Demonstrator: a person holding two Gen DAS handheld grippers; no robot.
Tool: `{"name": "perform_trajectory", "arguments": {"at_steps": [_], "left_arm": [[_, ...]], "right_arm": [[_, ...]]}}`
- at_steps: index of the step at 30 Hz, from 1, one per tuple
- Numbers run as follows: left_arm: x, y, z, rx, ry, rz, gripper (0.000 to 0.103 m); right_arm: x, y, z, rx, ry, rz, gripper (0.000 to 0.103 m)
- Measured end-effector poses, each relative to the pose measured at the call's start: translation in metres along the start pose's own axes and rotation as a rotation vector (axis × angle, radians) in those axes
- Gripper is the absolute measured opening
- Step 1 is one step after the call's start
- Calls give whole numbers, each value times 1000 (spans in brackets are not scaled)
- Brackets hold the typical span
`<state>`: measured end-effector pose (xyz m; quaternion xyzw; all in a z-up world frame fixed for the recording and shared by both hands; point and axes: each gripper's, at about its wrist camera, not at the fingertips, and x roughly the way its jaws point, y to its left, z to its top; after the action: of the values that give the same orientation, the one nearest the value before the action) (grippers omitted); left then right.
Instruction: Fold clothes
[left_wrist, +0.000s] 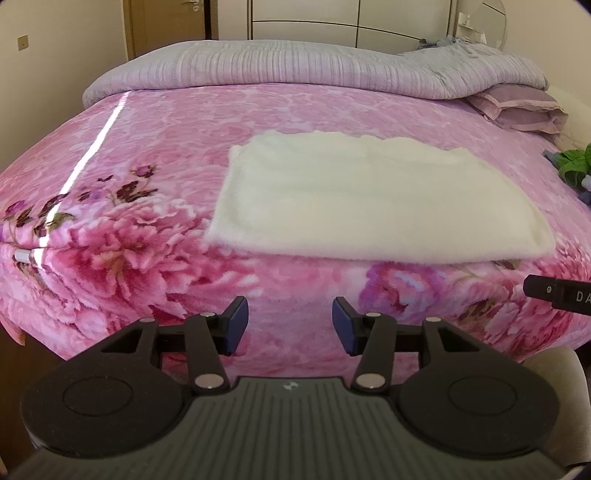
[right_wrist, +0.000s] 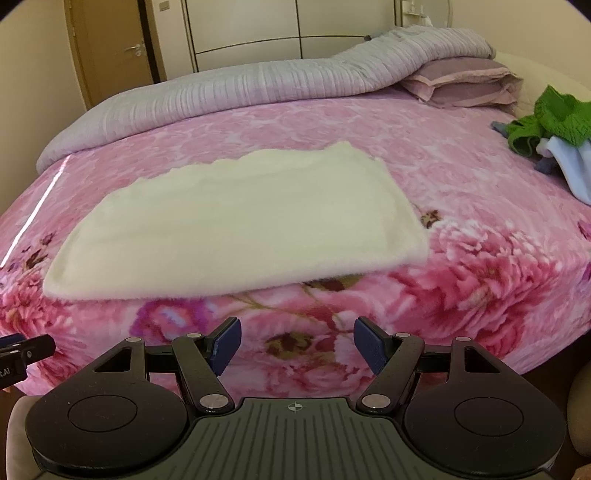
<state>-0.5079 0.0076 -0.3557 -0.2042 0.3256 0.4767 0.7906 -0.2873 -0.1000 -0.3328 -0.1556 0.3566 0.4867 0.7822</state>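
On bed (left_wrist: 155, 122): folded cream cloth (left_wrist: 369, 199), no label.

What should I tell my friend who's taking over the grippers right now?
Left gripper: open, holding nothing, short of the bed's near edge.
Right gripper: open, holding nothing, also short of the edge.
White fluffy garment: lies folded flat as a rectangle on the pink flowered blanket, near the front edge. That one looks done.
Green garment and light blue garment: bunched in a pile at the far right of the bed, near the pillow. Not yet folded.
Left to do: fetch the pile and fold each piece.
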Motion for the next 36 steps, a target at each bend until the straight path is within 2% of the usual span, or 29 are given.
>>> {"name": "perform_trajectory", "arguments": {"at_steps": [14, 18, 22, 25, 31, 34, 36], "left_arm": [[5, 26, 0, -90, 14, 48, 46], [17, 23, 4, -77, 31, 31, 46], [28, 18, 7, -61, 43, -16, 46], [34, 15, 13, -48, 26, -61, 46], [50, 12, 33, -38, -25, -207, 44], [64, 3, 46, -25, -30, -281, 41], [77, -8, 56, -3, -8, -302, 41]], "right_arm": [[20, 24, 14, -138, -12, 9, 71], [28, 20, 14, -124, 1, -5, 71], [37, 8, 13, -84, 14, -13, 71], [42, -14, 13, 27, 12, 19, 71], [52, -97, 10, 463, -31, 186, 71], [62, -125, 8, 633, -40, 262, 71], [70, -140, 6, 741, -50, 316, 71]]}}
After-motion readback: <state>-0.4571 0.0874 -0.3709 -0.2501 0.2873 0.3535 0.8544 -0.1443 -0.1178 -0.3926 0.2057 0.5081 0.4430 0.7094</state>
